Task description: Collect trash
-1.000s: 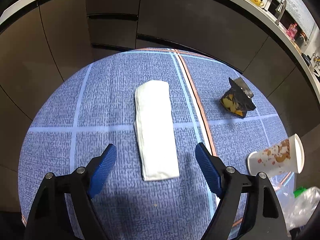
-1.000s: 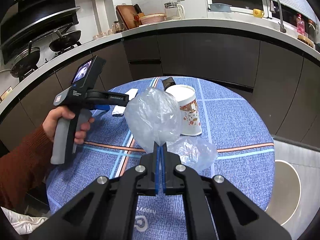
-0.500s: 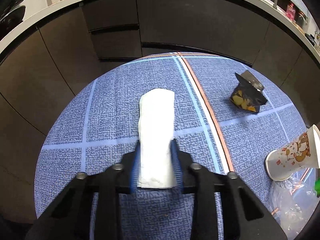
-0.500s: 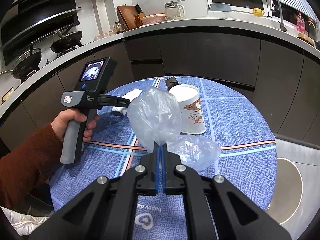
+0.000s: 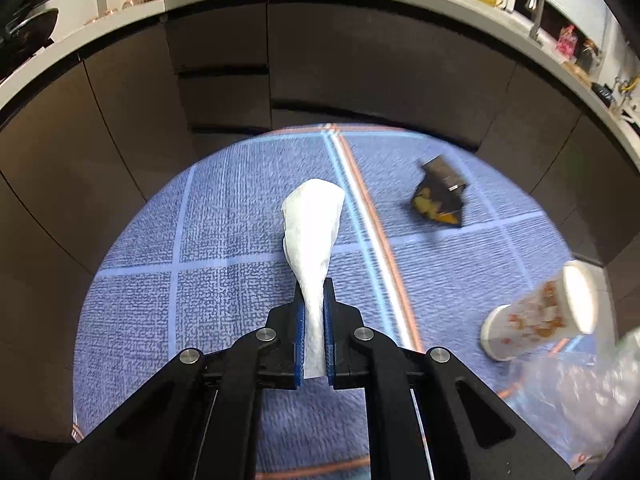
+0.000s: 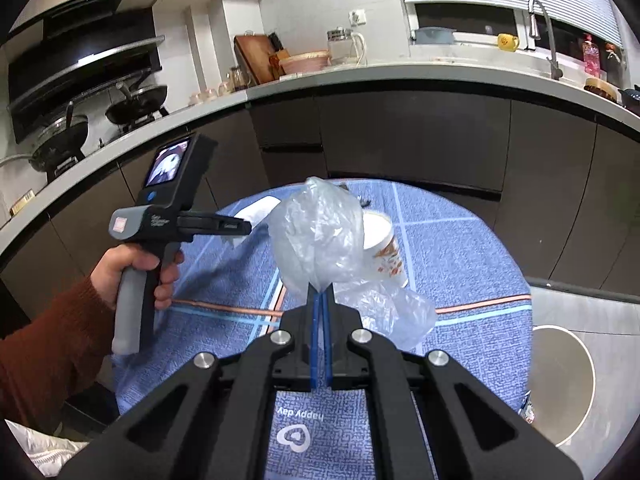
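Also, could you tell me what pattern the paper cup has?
The paper cup is white with orange-brown printed figures, clearest in the left wrist view.

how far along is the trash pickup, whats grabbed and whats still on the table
Nothing looks bagged yet. In hand: the left gripper is shut on the white napkin, and the right gripper is shut on the clear plastic bag. Left on the blue tablecloth: the dark snack wrapper and the tipped paper cup.

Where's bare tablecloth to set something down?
Free: left of the white napkin out to the tablecloth edge. Crowded: right of the orange stripe, with the snack wrapper, paper cup and plastic bag.
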